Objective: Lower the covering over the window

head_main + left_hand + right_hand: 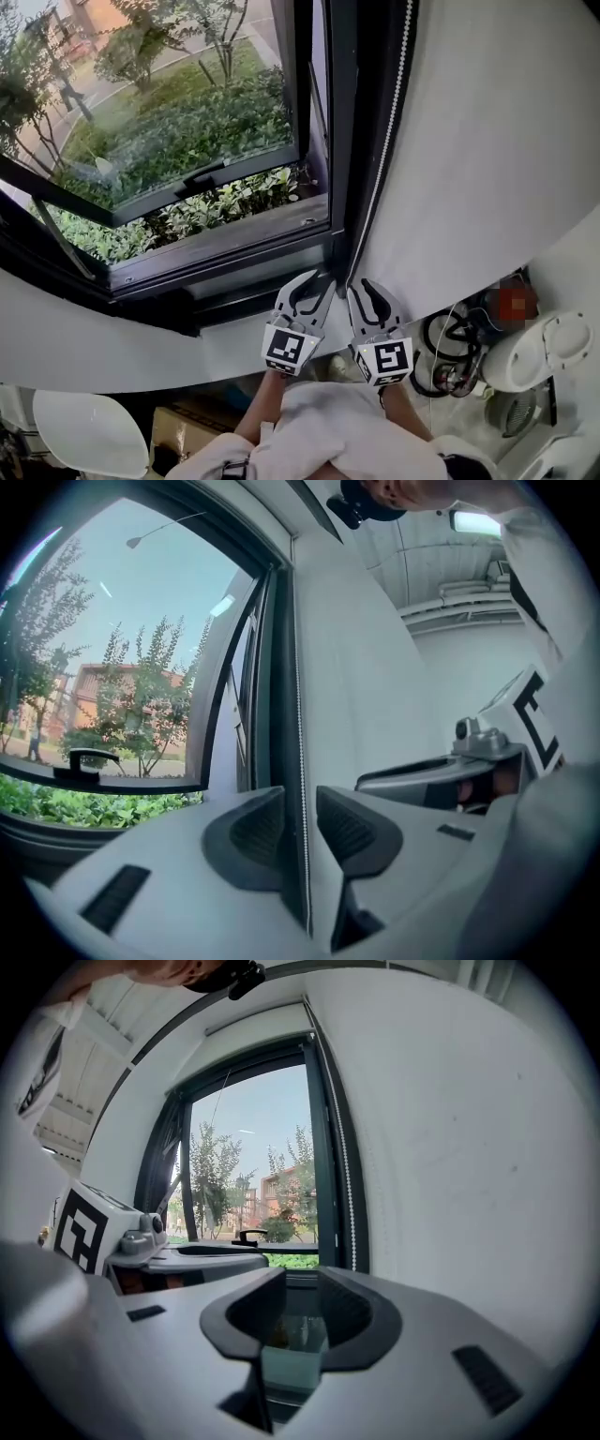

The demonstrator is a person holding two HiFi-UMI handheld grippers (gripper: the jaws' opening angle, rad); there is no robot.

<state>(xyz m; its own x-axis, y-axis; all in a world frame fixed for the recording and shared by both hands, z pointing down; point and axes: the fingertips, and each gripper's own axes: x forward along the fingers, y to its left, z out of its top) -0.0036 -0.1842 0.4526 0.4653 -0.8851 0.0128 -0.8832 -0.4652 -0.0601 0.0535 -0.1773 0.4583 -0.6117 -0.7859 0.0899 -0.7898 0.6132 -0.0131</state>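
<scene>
We are facing the black-framed window (339,141), whose glass is still showing trees and hedges with no covering hanging over any part of it, so the lowering is hardly begun. The covering itself is probably sitting rolled above the frame's top edge, where we cannot make it out. We are holding the left gripper (300,799) at the frame's lower right corner, its jaws standing narrowly apart with the white beaded pull chain (298,705) running down between the pads, not yet pinched. Just beside it, the right gripper (302,1288) is waiting with jaws moderately apart and empty, the chain hanging to its right along the frame's right edge, against the plain white wall (487,141). Gripping and pulling the chain are yet to come.
</scene>
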